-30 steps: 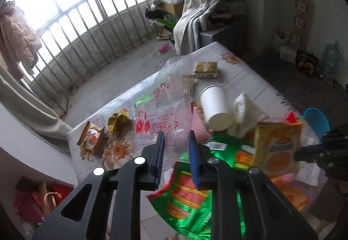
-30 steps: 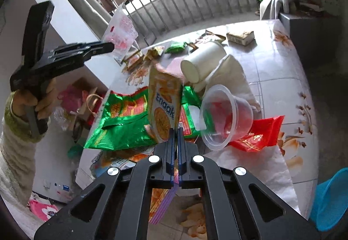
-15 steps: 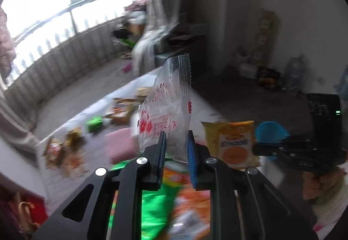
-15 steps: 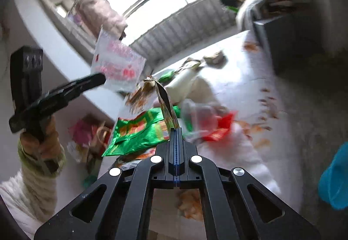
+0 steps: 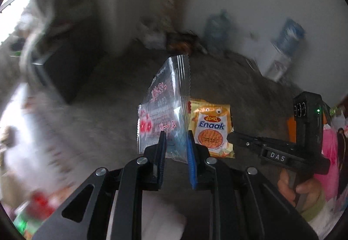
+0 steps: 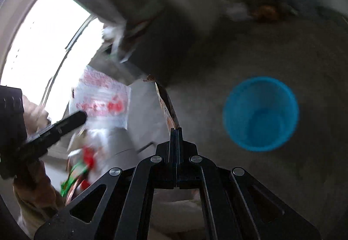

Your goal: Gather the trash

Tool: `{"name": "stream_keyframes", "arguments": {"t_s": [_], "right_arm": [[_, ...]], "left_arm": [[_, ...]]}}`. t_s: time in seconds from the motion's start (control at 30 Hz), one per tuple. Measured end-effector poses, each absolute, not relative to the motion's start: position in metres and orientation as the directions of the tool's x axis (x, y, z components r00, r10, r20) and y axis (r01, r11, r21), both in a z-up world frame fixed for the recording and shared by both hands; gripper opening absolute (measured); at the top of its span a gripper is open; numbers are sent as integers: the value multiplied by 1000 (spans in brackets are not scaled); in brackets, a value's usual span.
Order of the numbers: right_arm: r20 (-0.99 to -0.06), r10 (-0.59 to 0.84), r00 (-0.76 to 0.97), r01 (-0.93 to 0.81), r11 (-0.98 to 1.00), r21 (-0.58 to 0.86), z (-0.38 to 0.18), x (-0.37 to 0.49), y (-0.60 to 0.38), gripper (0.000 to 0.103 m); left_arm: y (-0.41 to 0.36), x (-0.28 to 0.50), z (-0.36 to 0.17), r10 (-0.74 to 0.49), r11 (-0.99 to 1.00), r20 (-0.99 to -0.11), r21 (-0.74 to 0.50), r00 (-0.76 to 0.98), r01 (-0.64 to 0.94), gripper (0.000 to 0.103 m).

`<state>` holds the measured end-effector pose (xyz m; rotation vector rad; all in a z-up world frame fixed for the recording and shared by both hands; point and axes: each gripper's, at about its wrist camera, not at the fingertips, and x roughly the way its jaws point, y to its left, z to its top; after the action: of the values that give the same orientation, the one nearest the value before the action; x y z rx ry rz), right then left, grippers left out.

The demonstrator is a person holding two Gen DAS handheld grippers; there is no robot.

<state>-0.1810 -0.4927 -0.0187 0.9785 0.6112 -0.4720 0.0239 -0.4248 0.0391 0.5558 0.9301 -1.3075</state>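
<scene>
With our left gripper point(image 5: 175, 142) clamped on a clear crinkly plastic wrapper with red print point(image 5: 165, 109) and our right gripper point(image 6: 176, 131) pinched on a yellow foil snack packet point(image 5: 212, 129), both off the table, the round blue plastic bin point(image 6: 261, 113) below looks empty and red-and-green litter point(image 6: 82, 163) remains.

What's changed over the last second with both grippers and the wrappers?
Both grippers swung away from the littered table to the floor side; the blue bin now lies ahead of the right gripper. Unchanged: left gripper holds the clear wrapper, the right the Enaak packet.
</scene>
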Motion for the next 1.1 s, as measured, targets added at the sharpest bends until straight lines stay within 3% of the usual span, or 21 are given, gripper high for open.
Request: {"name": "stream_keyframes", "arguments": {"t_s": [0.3,0.33,0.37,0.4,0.43,0.47,0.5,0.77,1.1], "right_arm": [[-749,-139,647,758,220,614,-120,-185,-578,0],[-761,-139,634,771,194,607,-132,-186,-585,4],[-782,-142,607,794,155,588,-145,-183,-594,5],[-787,-137,601,798,142,585,-155,-180,-598,16],[-799,-130,587,809,129,574,-169,-177,-605,28],[-816,-139,562,827,115,550,-176,-180,-605,52],[-832,-162,531,847,102,521,-182,-183,-605,55],[-831,-201,518,854,76,514,-186,-218,-591,56],[-780,-288,555,831,222,510,-131,-225,-566,60]], "left_arm": [[-567,6,-97,-379,202,-917,-210,-121,957,20],[-575,8,-110,-366,208,-922,-217,-130,954,22],[-582,9,-118,-352,222,-929,-204,-117,953,34],[-583,11,-124,-344,236,-934,-183,-94,954,46],[-585,12,-129,-347,249,-936,-159,-65,956,51],[-586,13,-129,-356,254,-933,-149,-50,956,59],[-586,15,-127,-371,257,-928,-148,-44,955,63],[-559,9,-91,-474,214,-879,-168,-48,962,66],[-503,23,13,-618,170,-784,-196,-50,966,66]]}}
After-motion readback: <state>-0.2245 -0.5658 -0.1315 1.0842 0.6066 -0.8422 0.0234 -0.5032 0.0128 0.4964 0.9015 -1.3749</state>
